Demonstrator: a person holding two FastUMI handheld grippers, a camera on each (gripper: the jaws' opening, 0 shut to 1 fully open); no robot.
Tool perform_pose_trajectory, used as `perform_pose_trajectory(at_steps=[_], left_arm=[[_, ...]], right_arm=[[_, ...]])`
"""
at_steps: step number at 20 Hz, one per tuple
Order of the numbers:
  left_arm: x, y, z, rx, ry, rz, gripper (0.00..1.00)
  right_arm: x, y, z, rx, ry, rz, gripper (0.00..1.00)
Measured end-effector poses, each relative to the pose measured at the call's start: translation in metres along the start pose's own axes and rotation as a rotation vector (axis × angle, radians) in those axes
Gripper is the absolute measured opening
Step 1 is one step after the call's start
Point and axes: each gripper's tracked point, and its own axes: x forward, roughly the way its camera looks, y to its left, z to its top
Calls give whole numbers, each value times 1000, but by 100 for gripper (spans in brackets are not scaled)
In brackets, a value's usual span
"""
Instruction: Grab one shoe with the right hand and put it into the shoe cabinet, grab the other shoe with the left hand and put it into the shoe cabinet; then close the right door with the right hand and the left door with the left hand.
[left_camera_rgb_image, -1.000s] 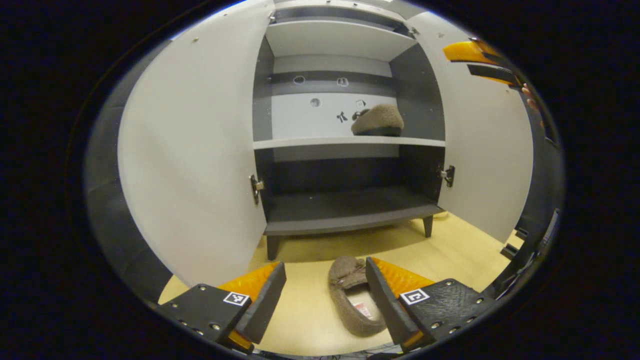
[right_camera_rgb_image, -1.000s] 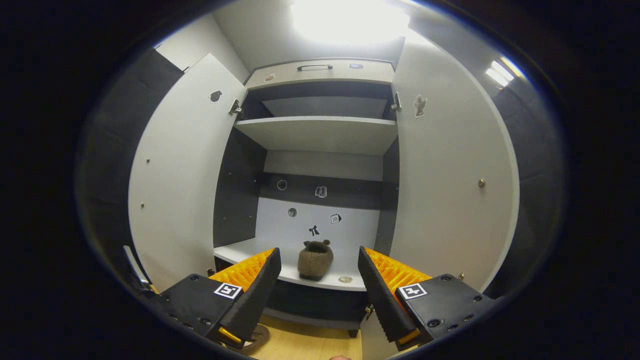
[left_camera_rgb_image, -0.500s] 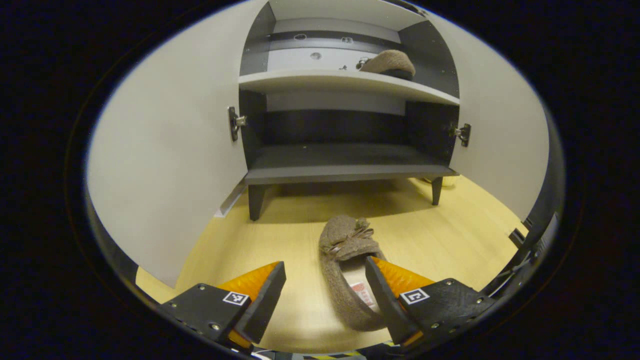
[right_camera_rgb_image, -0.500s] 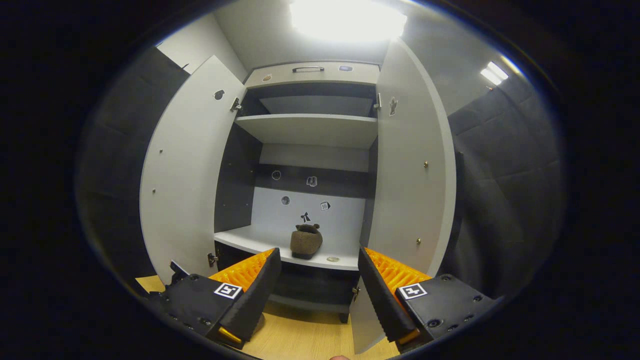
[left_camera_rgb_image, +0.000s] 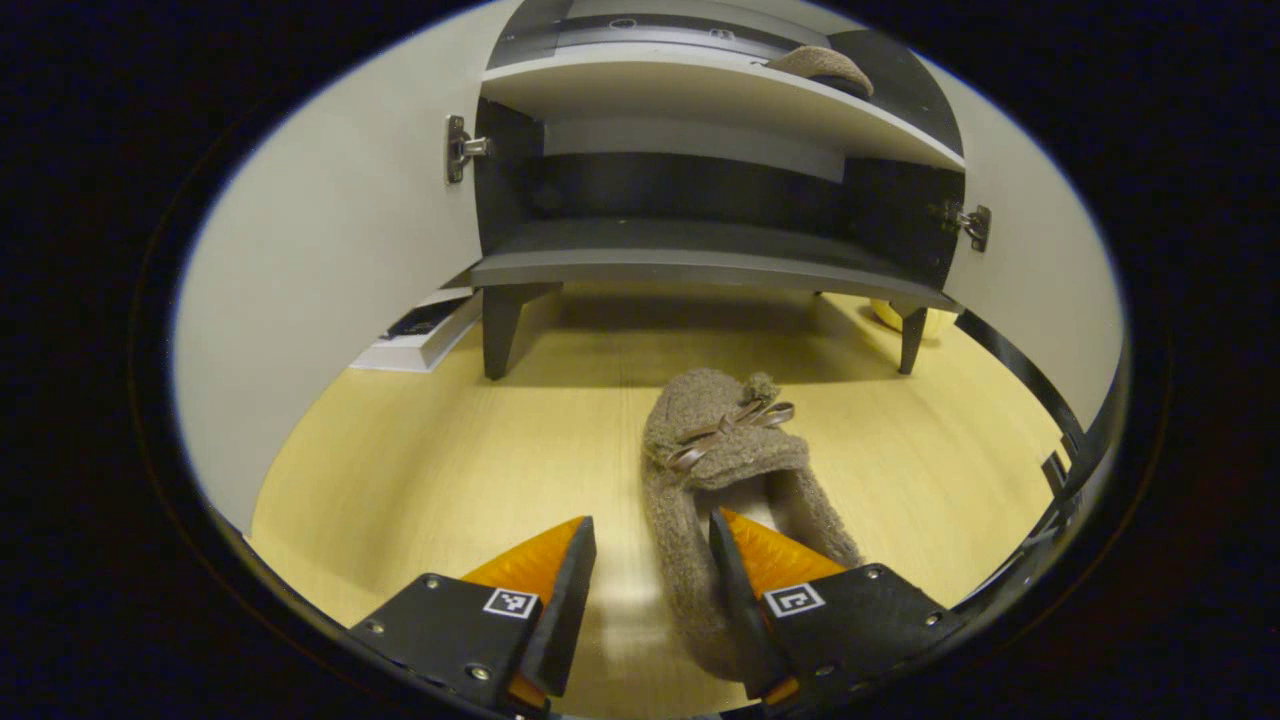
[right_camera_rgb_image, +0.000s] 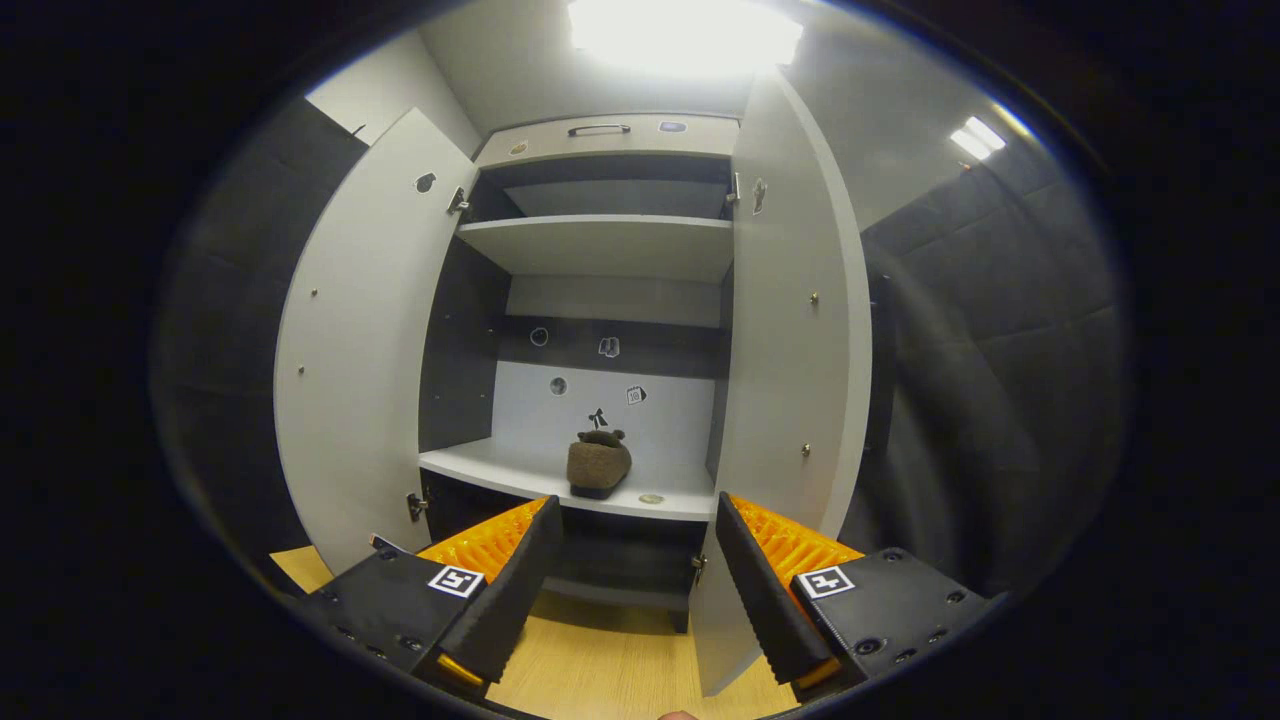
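We hold the left gripper (left_camera_rgb_image: 648, 580) low in front of the cabinet (left_camera_rgb_image: 700, 265), jaws apart astride the slipper's (left_camera_rgb_image: 715, 470) side wall, ready to pinch. The right gripper (right_camera_rgb_image: 635, 560) hangs unclenched and empty before the cabinet, the other slipper (right_camera_rgb_image: 598, 464) shelved inside

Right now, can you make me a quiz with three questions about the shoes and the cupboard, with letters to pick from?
1. Where is the shoe near the left gripper?
A. on the floor
B. on the top shelf
C. hanging on a door

2. How many shoes sit on the white shelf?
A. three
B. one
C. none

3. How are the cabinet doors?
A. both closed
B. one closed
C. both open

Answers: 1 A, it lies on the yellow floor. 2 B, a single shoe on the shelf. 3 C, both swing outward.
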Motion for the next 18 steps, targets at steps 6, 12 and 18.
perform_pose_trajectory(at_steps=[6,12,18], left_arm=[[15,-16,-2,6,33,-64,32],[16,-9,12,-9,5,-3,2],[6,-1,41,-47,-75,-5,1]], right_arm=[[-1,15,-1,-14,2,48,98],[-5,28,-4,-60,12,82,98],[-7,33,-2,-35,7,105,98]])
